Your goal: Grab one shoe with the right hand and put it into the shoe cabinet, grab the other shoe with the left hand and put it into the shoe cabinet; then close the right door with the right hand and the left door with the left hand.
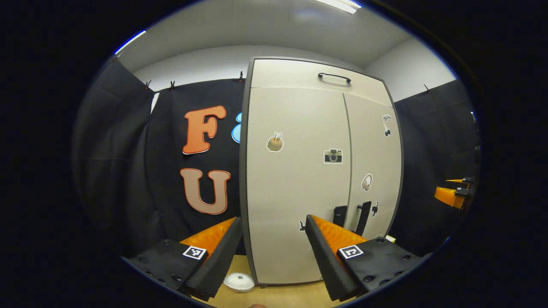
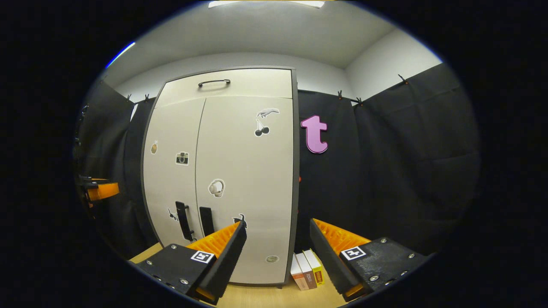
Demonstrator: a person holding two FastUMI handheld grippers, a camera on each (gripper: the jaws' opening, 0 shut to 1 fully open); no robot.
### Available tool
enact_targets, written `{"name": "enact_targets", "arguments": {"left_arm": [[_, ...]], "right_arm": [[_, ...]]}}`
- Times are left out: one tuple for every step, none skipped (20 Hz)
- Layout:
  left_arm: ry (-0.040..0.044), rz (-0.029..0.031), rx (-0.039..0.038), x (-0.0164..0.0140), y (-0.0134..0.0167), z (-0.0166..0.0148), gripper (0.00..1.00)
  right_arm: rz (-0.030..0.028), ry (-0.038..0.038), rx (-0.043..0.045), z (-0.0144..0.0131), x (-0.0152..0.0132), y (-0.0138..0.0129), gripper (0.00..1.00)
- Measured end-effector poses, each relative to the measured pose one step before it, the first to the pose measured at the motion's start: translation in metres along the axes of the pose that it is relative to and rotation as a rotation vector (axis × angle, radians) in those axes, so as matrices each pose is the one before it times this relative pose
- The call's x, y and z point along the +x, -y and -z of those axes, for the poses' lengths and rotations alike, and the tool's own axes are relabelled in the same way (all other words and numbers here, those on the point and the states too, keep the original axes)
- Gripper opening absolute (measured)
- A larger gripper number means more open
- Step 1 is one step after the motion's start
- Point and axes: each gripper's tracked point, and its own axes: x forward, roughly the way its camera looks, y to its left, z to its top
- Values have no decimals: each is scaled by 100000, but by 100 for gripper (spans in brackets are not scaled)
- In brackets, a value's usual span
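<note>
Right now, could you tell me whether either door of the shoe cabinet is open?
No, in the right gripper view both doors of the shoe cabinet sit flush and closed.

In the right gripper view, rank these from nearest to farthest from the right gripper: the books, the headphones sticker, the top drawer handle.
From the right gripper:
1. Books, on the floor between the fingers, beside the cabinet's right edge.
2. Headphones sticker, mid-height on the right door, up and left.
3. Top drawer handle, at the cabinet's top, farthest.

Both views near, facing cabinet (image 1: 299, 171).
</note>
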Motion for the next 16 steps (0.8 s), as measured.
{"name": "enact_targets", "arguments": {"left_arm": [[662,-1252,-1214,-656,-911,-554,94],[846,-1555,-867,-499,-1066,-504,96],[981,-1658,-668,-412,-950,-512,94],[1018,-1847,-404,-450,-975,-394,94],[1263,-1894,-35,-538,-1160,-678,96],[774,-2142,148,-605,-1166,-450,96],[636,-1735,49,-393,-946,-427,94],[359,-1002,-381,-319,-658,-394,94],[161,-710,-936,-344,-644,-289,96],[33,-717,-912,-140,-743,-217,96],[86,-1123,-238,-313,-783,-259,96],[47,-1730,549,-375,-888,-109,94],[-61,-2041,754,-270,-806,-103,96],[-156,-2006,157,-440,-792,109,94],[-449,-917,-392,-499,-428,205,94],[-682,-432,-313,-531,-273,292,94]], "right_arm": [[-664,188,344,-280,-346,-267,92],[-253,479,100,-351,-232,-154,92],[-148,498,-116,-287,-264,-205,92],[-188,406,-139,-257,-282,-255,92],[-591,302,-98,-286,-223,-287,92],[-810,343,-119,-240,-141,-340,92],[-583,270,-130,-295,29,-289,92],[-460,-80,-29,-214,-5,-303,92],[-394,-197,-34,-93,102,-172,92],[-407,-119,-53,-39,29,-282,92],[-306,-310,-108,107,127,-193,92],[-601,-464,-26,169,60,-302,92],[-939,-446,124,271,90,-421,92],[-1318,-160,167,108,-6,-450,92],[-1192,-100,-19,203,49,-390,92],[-1171,-169,-66,184,124,-281,92]]}}
